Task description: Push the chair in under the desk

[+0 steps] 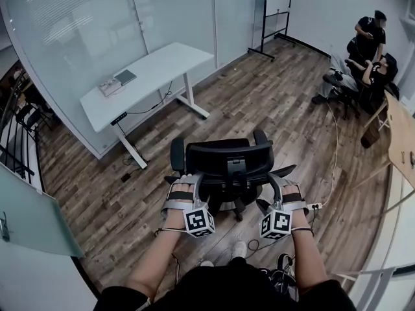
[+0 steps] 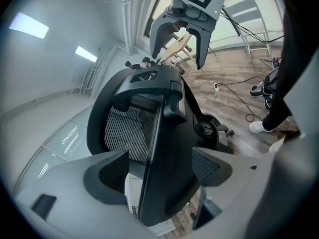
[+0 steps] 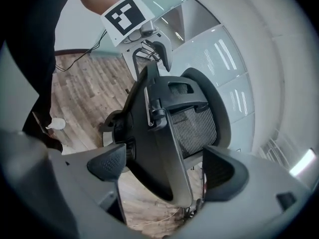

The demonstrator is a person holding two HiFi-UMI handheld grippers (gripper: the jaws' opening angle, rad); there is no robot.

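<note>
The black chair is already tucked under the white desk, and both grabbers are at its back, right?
Not quite. The chair isn't under the desk yet: the head view shows it out on the wooden floor, apart from the desk. The rest holds: the left gripper and the right gripper are both at its back.

Wood-plank floor (image 1: 272, 109), frosted glass partition walls (image 1: 78, 31), wooden table (image 1: 402, 135).

Left claw (image 1: 193, 179), right claw (image 1: 276, 181), level side by side, jaws apart
</note>
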